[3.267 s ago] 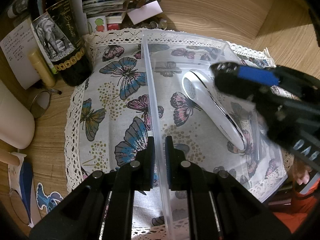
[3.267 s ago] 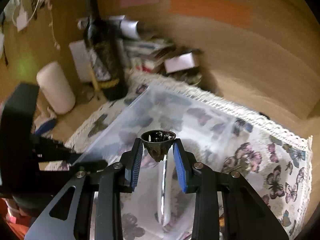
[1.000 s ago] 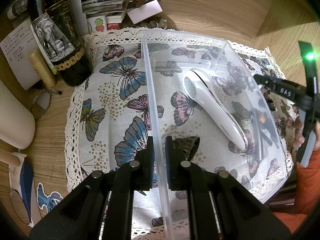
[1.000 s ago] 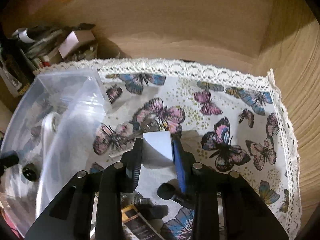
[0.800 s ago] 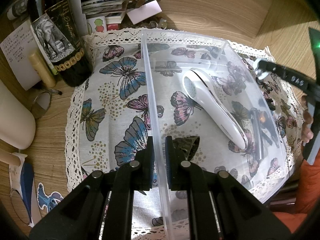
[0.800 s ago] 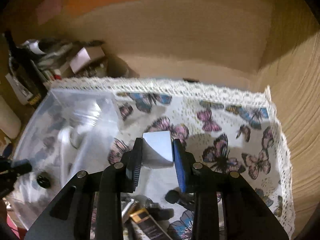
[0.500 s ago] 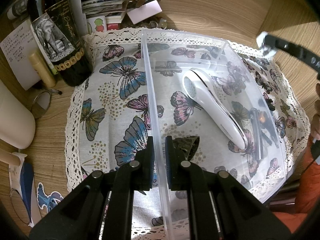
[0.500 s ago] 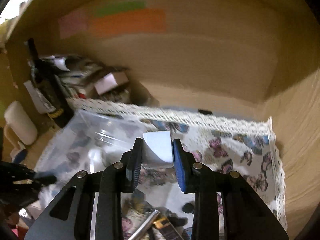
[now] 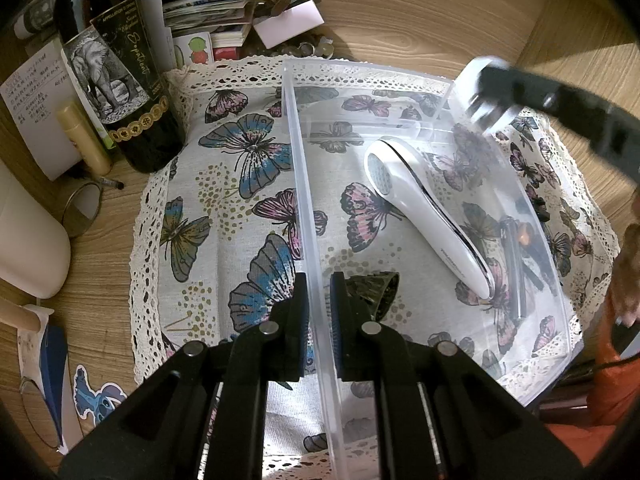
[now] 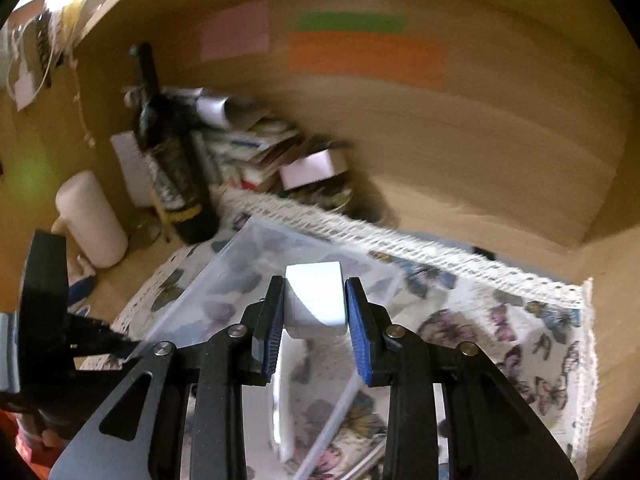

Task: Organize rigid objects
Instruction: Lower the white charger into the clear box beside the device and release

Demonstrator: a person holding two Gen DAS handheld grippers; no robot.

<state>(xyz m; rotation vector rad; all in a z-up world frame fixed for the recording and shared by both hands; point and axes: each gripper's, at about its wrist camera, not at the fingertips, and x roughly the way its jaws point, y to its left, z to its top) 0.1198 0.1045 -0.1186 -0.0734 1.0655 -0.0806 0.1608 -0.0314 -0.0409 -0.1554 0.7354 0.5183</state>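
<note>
Wooden desk (image 9: pixel 420 8), butterfly cloth (image 9: pixel 224 184), wine bottle (image 9: pixel 120 80), papers (image 9: pixel 208 4)

On the dark wine bottle (image 9: pixel 120 92) we read "APPELLATION" in small capitals and a gold script word, roughly "Septentr…", above an elephant drawing. Left of the bottle, a handwritten note (image 9: pixel 34 100) is too small to read. Print on the white handheld device (image 9: pixel 424 208) stays illegible.
</note>
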